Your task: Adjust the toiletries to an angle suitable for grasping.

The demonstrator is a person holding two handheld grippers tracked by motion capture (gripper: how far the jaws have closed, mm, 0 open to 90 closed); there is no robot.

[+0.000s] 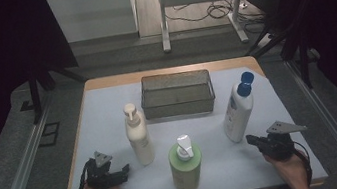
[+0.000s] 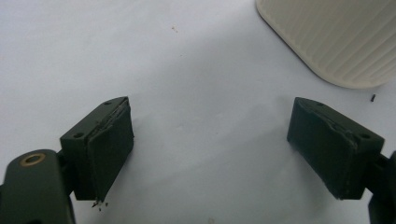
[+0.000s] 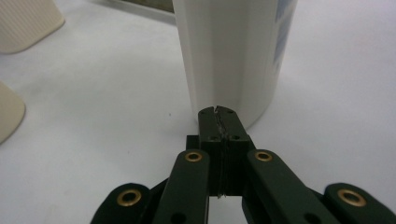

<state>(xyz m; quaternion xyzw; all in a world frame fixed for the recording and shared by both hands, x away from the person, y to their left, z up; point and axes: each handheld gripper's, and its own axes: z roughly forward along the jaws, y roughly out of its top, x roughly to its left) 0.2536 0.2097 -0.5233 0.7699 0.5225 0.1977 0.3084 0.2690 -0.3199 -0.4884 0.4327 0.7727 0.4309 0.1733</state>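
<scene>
Left gripper (image 2: 210,140): jaws spread wide, nothing between them but bare white table cover (image 2: 187,70). Ribbed base of cream pump bottle (image 2: 336,42) ahead of right-hand jaw, apart from it; high view adds whole bottle (image 1: 138,135) upright, beyond jaw tips.

Right gripper (image 3: 219,122): jaws pressed together, holding nothing, tips just short of white bottle (image 3: 233,56); contact cannot be told. High view adds its blue cap (image 1: 245,83), green pump bottle (image 1: 185,162) between grippers, mesh basket (image 1: 177,94) far beyond both jaws.
</scene>
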